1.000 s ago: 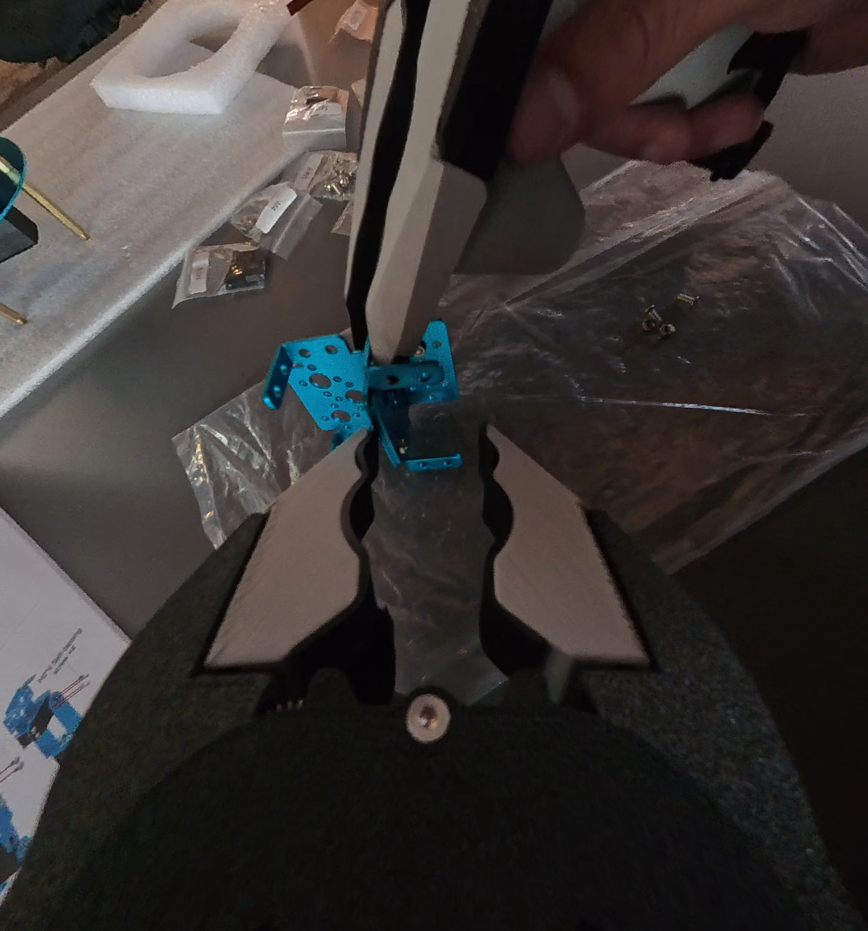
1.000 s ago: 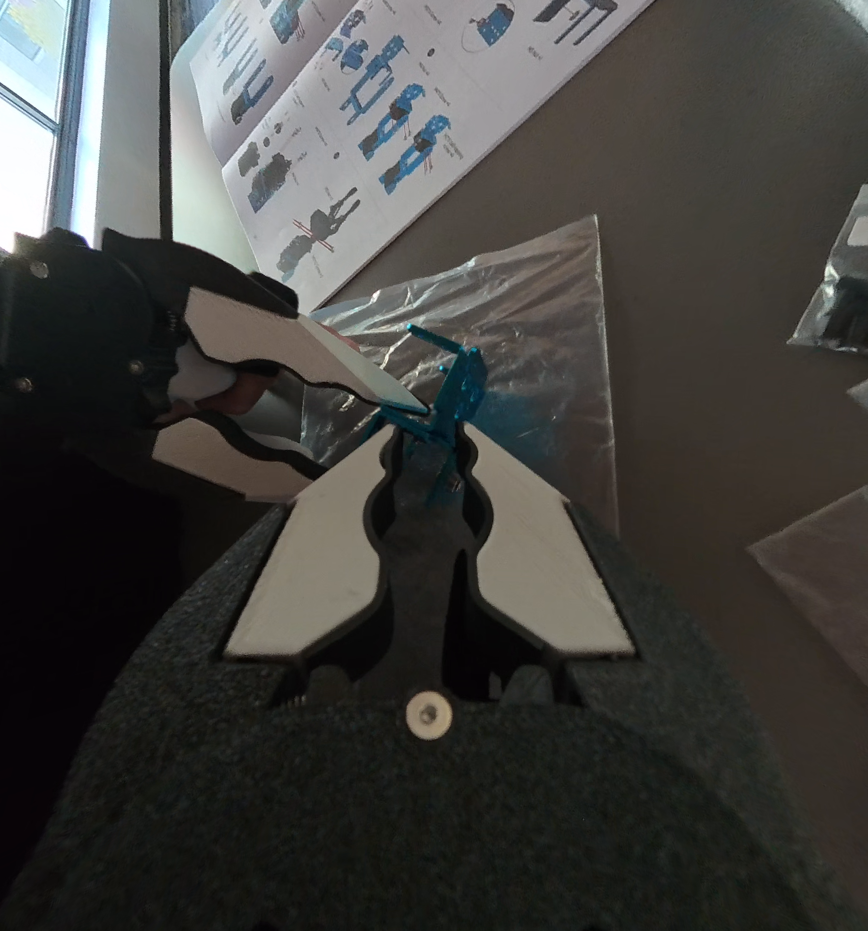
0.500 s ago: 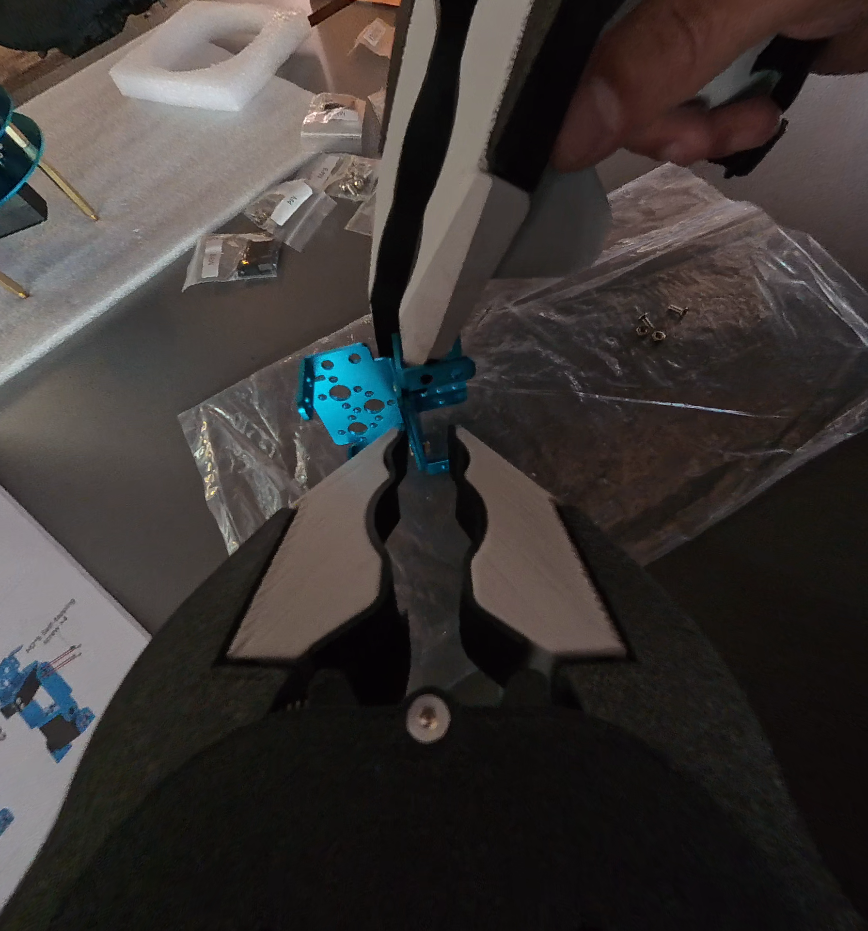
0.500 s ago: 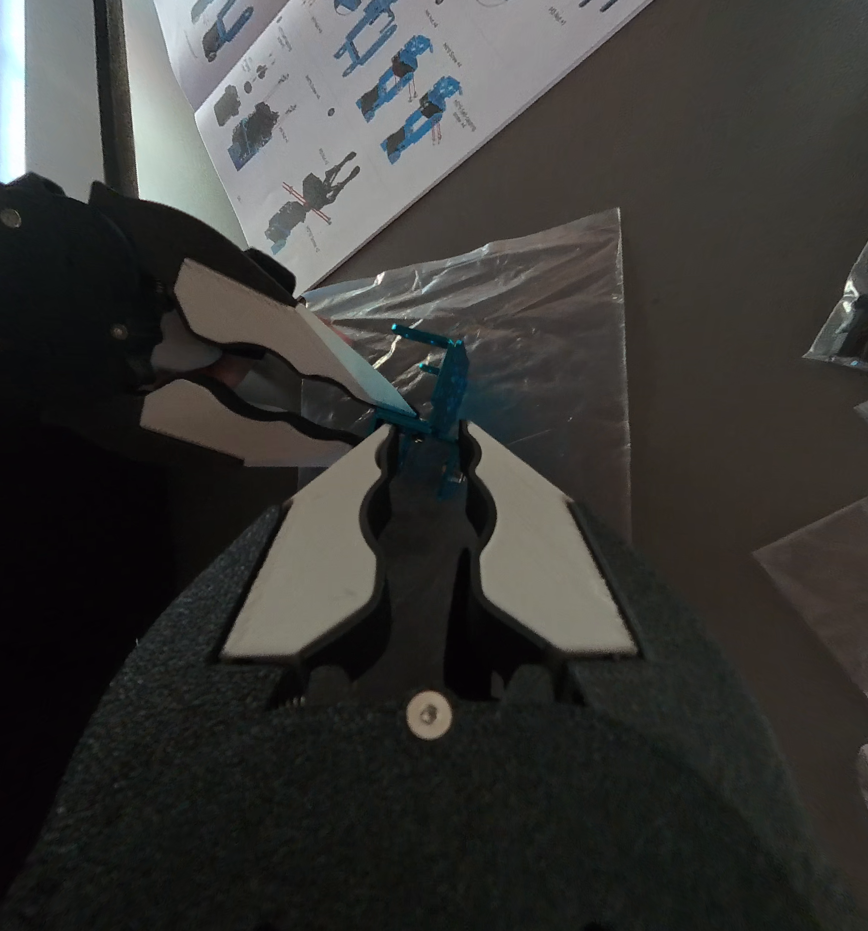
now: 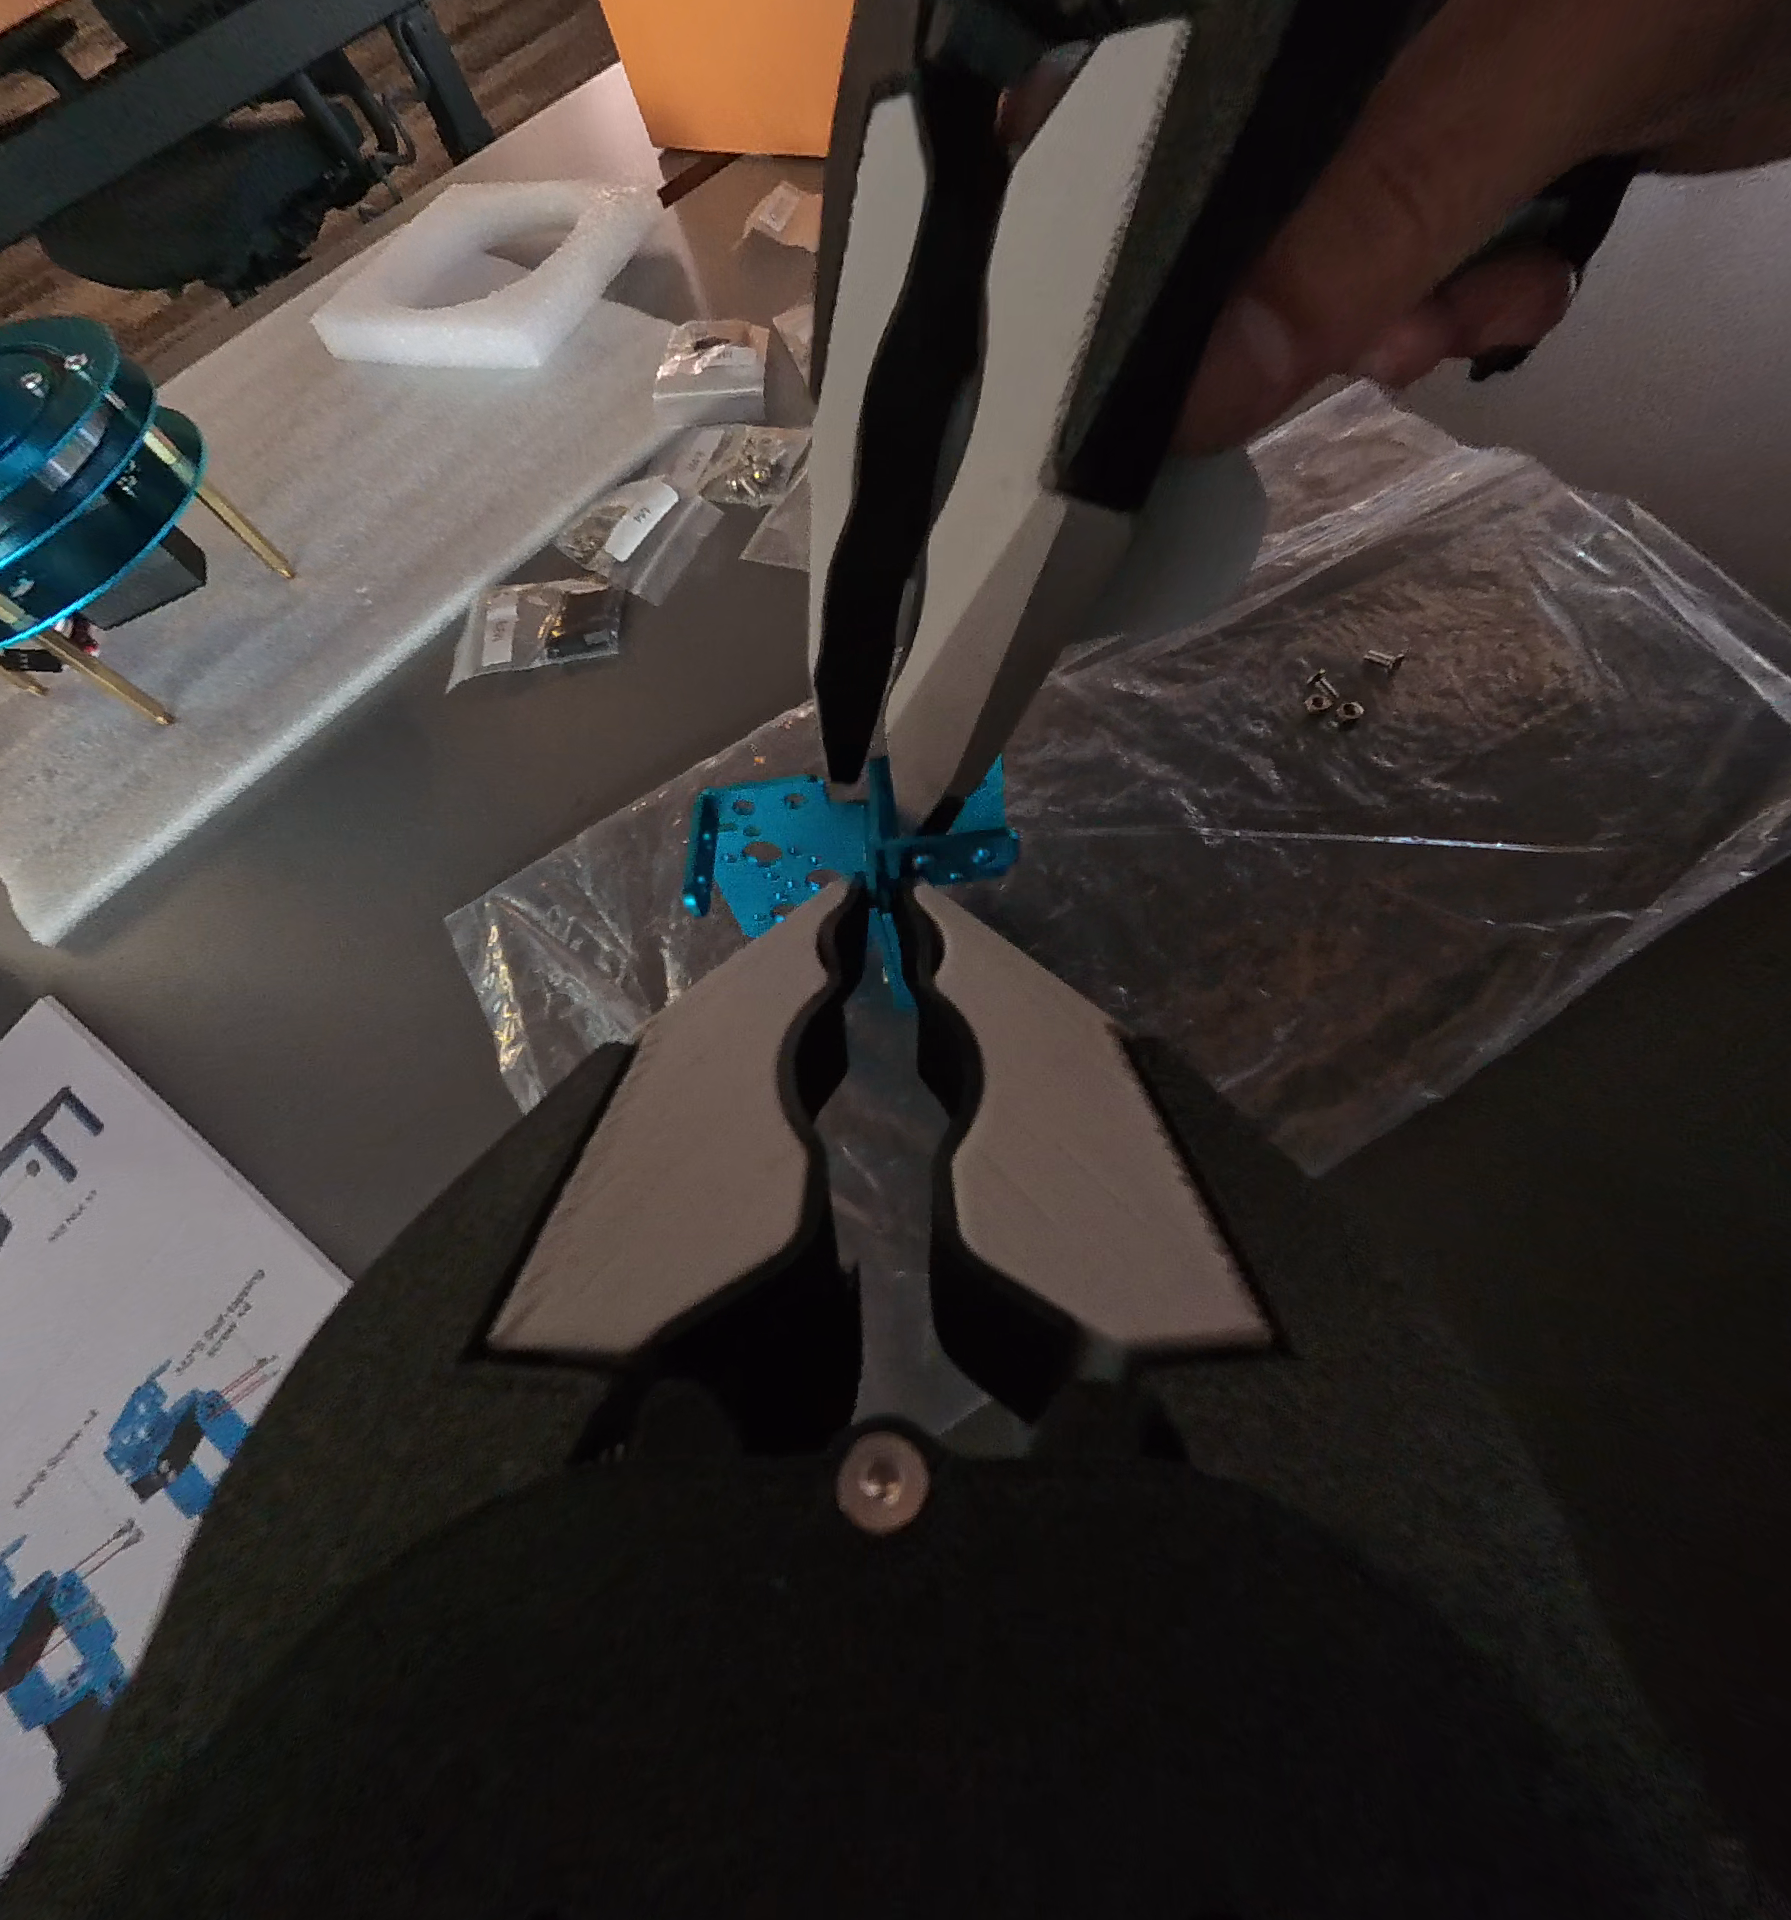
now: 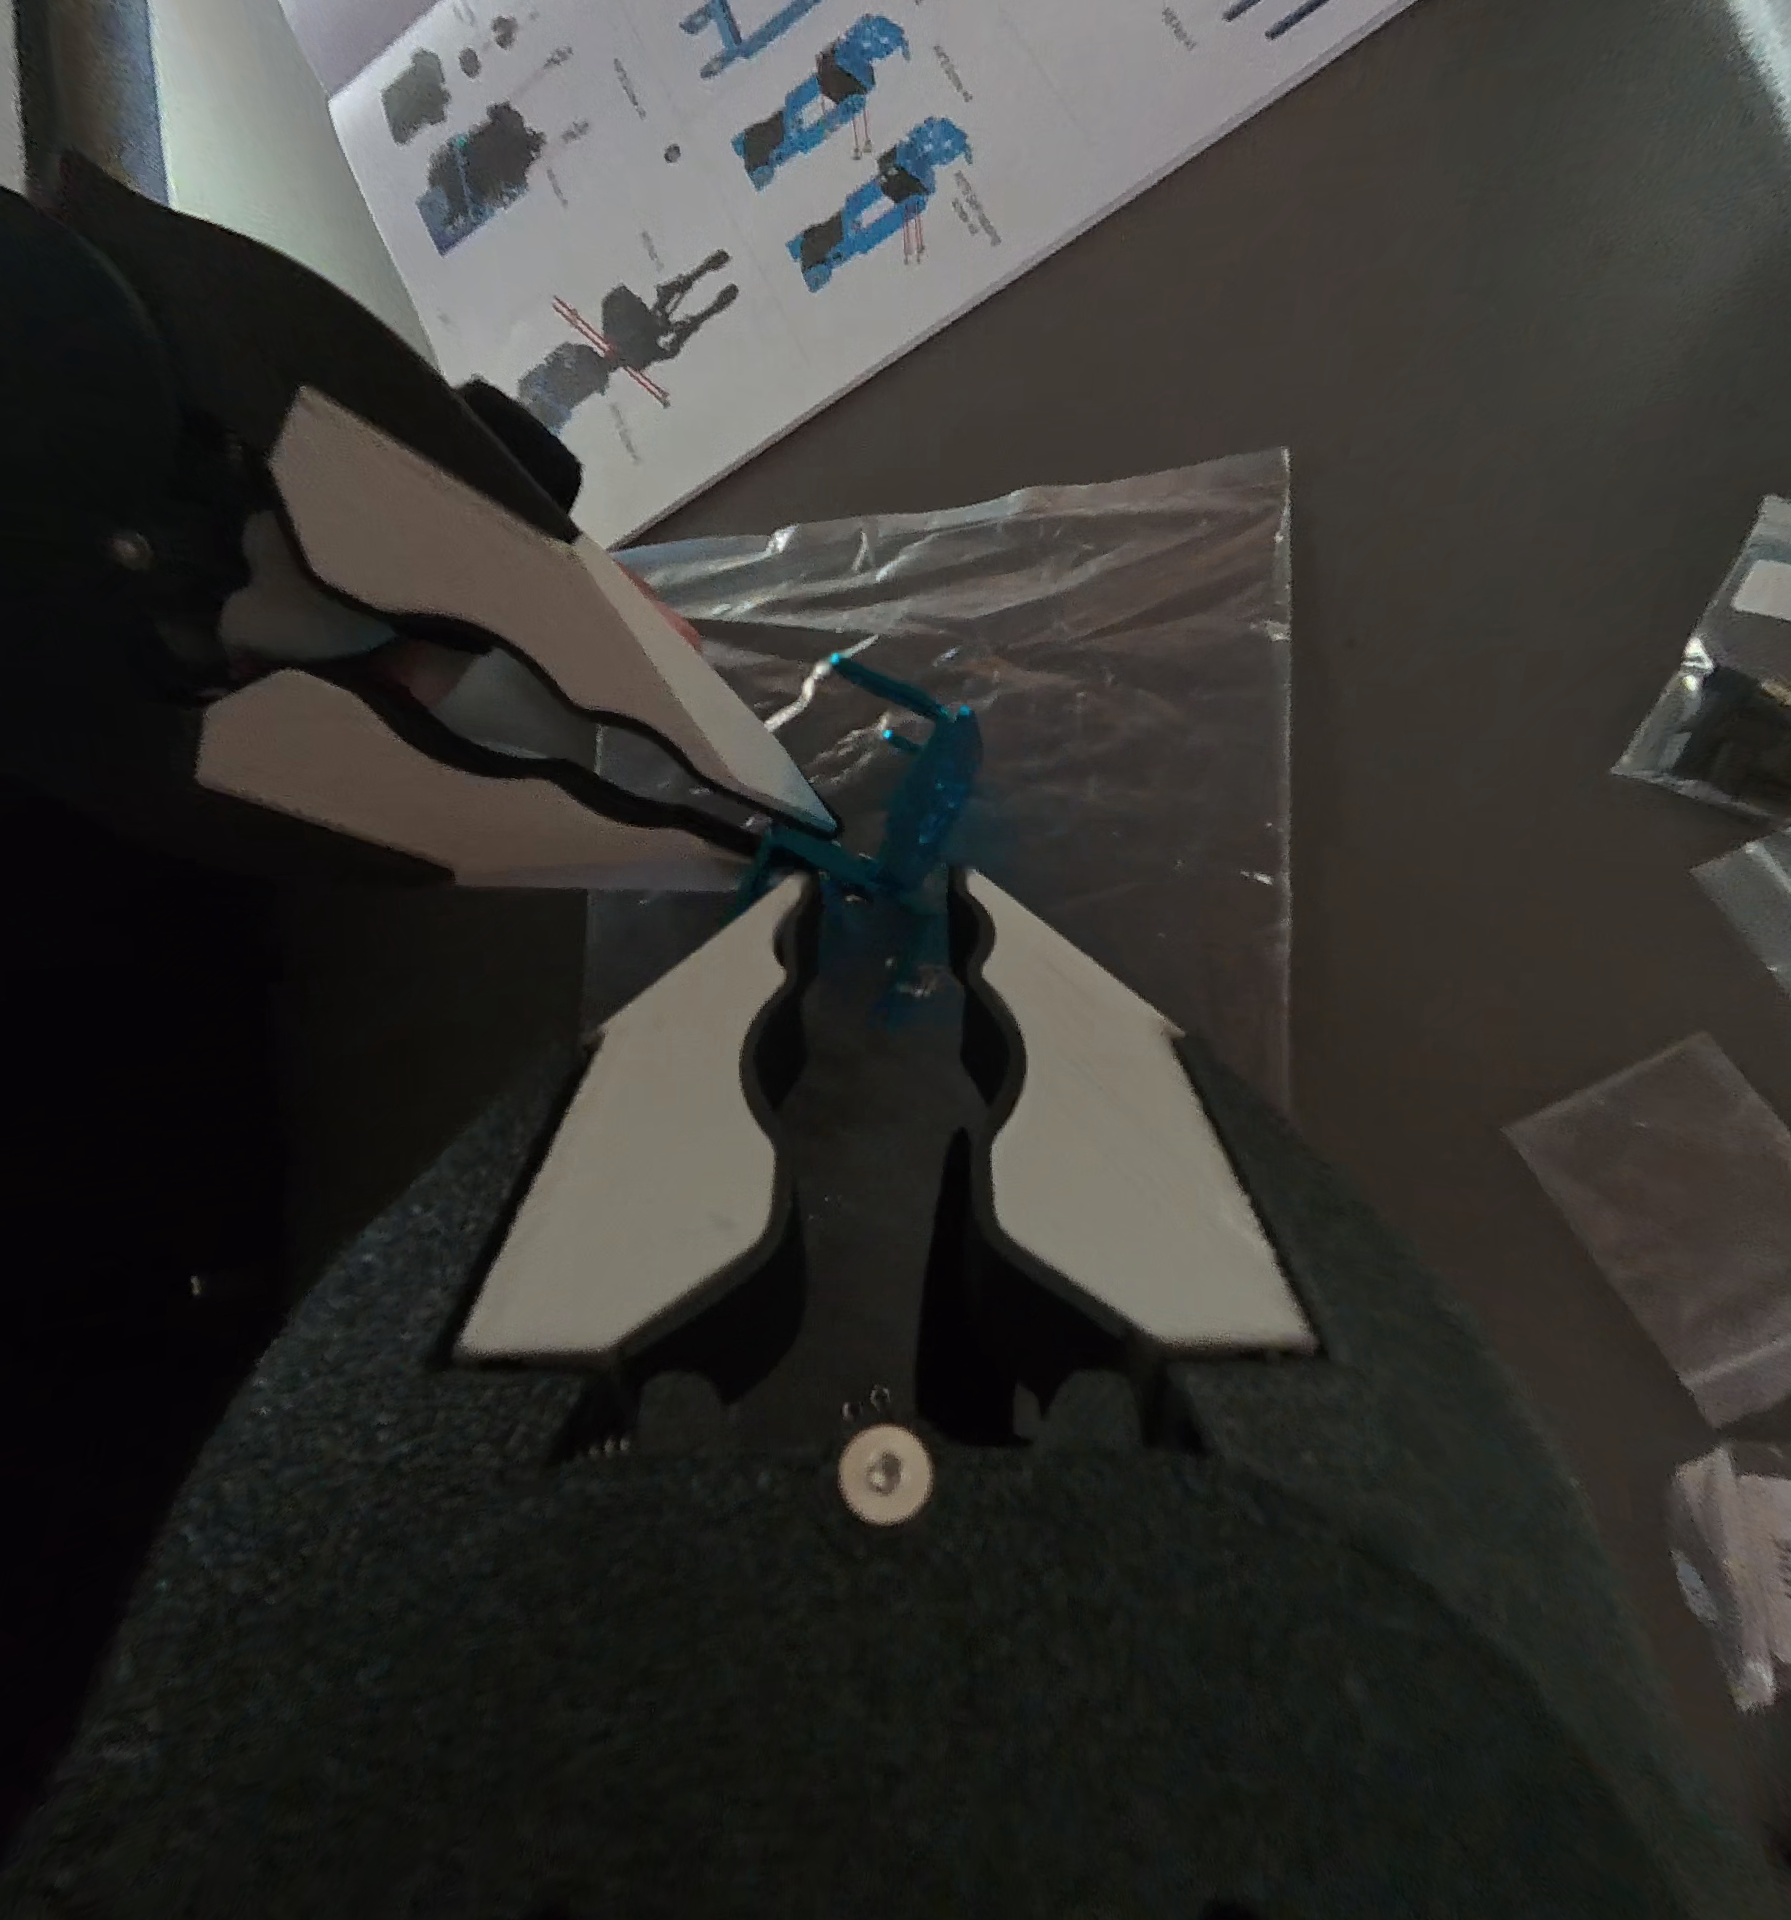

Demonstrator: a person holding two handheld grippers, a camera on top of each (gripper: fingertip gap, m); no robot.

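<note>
We see the left tool (image 5: 883,914) nearly closed, its two white fingers pinching a thin flange of the blue metal bracket (image 5: 766,847) right at their tips. The right tool (image 5: 896,790) comes down from above in the left wrist view, gripped by a hand (image 5: 1390,208), and its narrow tips also clamp on the bracket, on an upright tab beside the perforated plate. In the right wrist view the right tool (image 6: 886,883) has its fingers drawn in on the bracket (image 6: 922,810), with the left tool (image 6: 766,831) reaching in from the left and meeting the same piece. The bracket is lifted between both tools, above a small clear plastic bag (image 5: 600,956) lying on the grey bench (image 5: 299,894). A larger clear bag (image 5: 1442,831) with a few loose screws (image 5: 1343,691) on it lies to the right, well apart from the tools. Small parts bags (image 5: 548,629), a white foam piece (image 5: 486,281) and a printed instruction sheet (image 5: 70,1299) sit around. Compared with a second ago, the left tool has narrowed from a wider gap onto the bracket, and the bracket has turned, so its perforated plate now extends more to the left.
</note>
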